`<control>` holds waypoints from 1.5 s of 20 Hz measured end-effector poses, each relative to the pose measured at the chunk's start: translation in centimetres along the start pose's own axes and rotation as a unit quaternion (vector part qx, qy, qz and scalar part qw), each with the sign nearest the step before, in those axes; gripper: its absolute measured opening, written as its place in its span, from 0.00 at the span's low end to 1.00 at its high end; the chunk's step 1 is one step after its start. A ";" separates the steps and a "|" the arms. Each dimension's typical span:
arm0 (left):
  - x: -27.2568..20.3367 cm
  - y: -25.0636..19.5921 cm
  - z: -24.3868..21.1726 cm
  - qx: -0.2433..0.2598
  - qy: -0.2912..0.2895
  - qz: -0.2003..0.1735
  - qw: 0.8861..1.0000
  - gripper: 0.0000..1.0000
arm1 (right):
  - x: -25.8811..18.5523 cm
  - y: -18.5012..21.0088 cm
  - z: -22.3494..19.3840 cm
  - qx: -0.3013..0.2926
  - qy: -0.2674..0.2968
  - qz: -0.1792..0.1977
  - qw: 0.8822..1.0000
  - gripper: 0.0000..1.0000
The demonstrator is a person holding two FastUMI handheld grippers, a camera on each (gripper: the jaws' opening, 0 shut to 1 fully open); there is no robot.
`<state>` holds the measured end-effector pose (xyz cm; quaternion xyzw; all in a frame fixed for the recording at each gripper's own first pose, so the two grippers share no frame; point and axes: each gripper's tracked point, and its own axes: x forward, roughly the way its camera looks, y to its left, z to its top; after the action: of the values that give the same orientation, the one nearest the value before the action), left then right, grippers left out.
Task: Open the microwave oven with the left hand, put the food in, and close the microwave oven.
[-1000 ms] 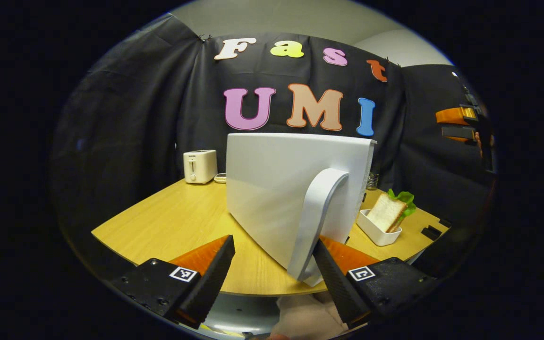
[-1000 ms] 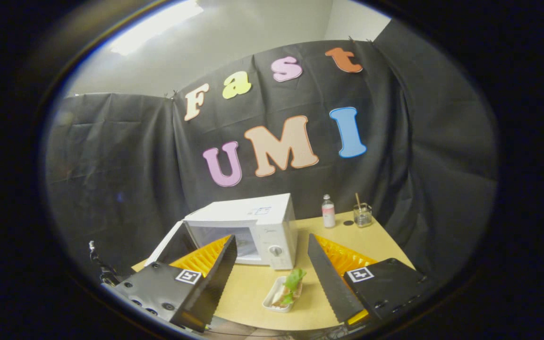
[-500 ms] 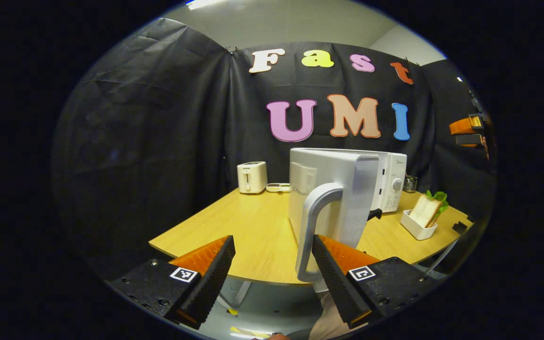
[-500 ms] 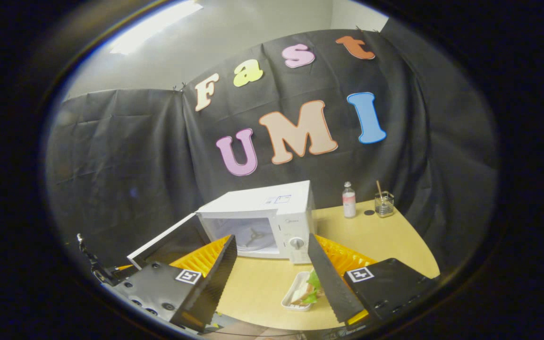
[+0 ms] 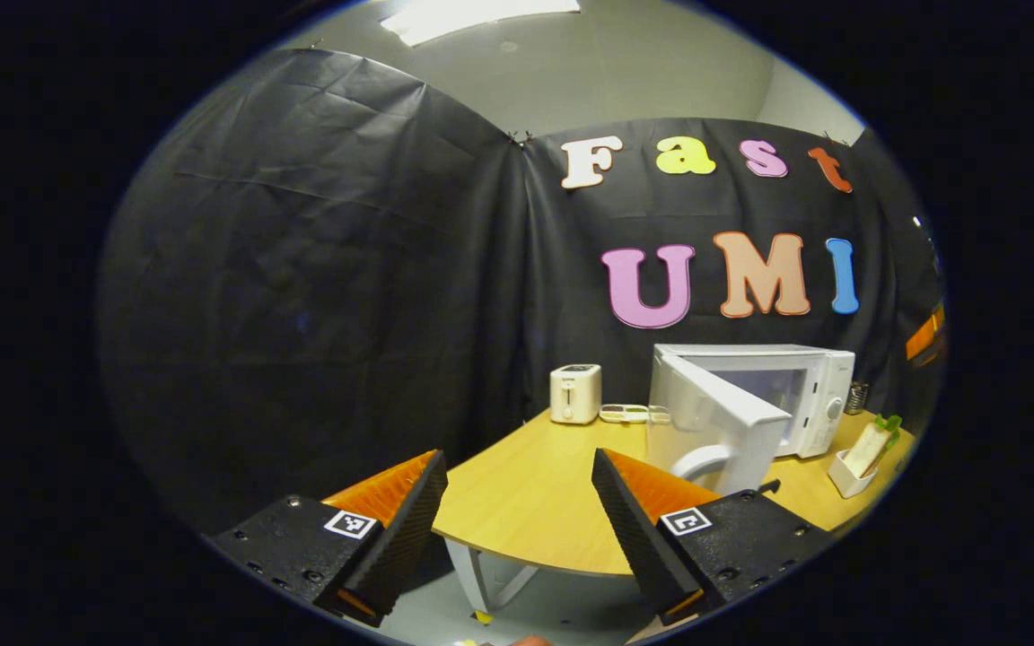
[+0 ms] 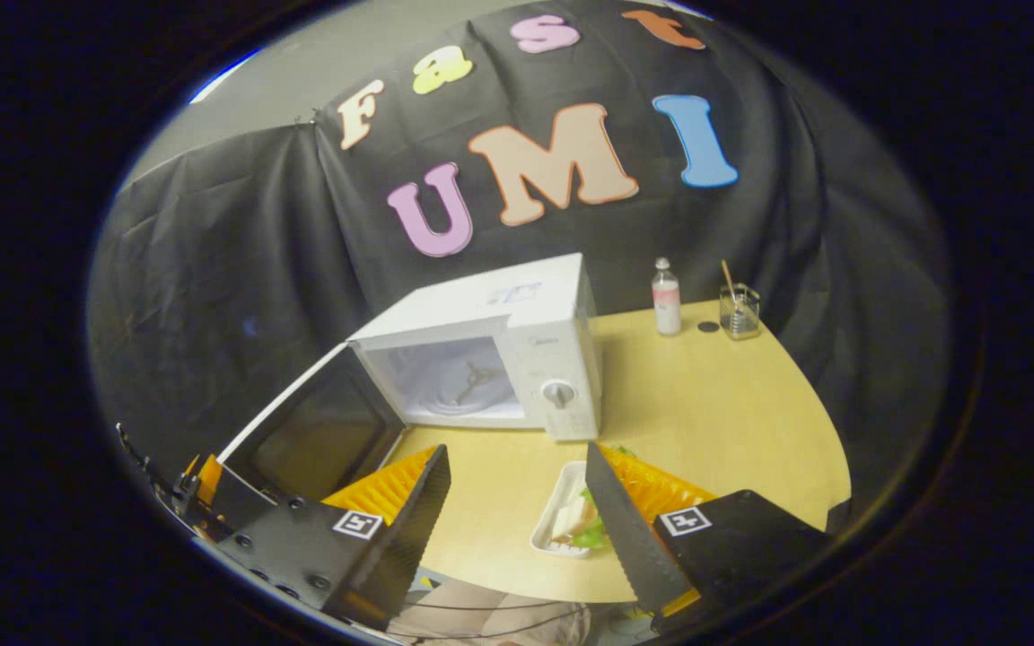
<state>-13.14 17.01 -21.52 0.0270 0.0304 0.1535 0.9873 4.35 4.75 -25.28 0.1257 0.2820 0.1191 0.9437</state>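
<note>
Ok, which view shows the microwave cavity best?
Right gripper view: it looks straight into the open cavity, turntable hub visible. In the left gripper view the open door hides most of the cavity.

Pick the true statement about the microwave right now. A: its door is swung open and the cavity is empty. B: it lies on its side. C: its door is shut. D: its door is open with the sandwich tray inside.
A: the microwave stands upright with its door swung open, the cavity bare, and the sandwich tray on the table in front.
</note>
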 end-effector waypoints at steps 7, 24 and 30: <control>1.8 -1.7 1.0 -0.014 -0.014 -0.006 1.000 0.96 | 4.8 -7.1 -5.4 0.051 0.122 -0.062 0.989 0.92; 2.6 -3.6 0.5 -0.023 0.008 -0.036 0.999 0.95 | 8.8 -6.7 -12.7 0.090 0.242 -0.077 0.963 0.61; 2.0 -3.9 1.4 -0.018 -0.003 -0.043 0.999 0.95 | 8.8 -6.6 -11.9 0.087 0.199 -0.087 0.972 0.33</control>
<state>-9.96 13.86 -20.49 0.0087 0.0256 0.1116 0.9934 5.84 3.20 -41.31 0.1560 0.4833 0.0347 0.8607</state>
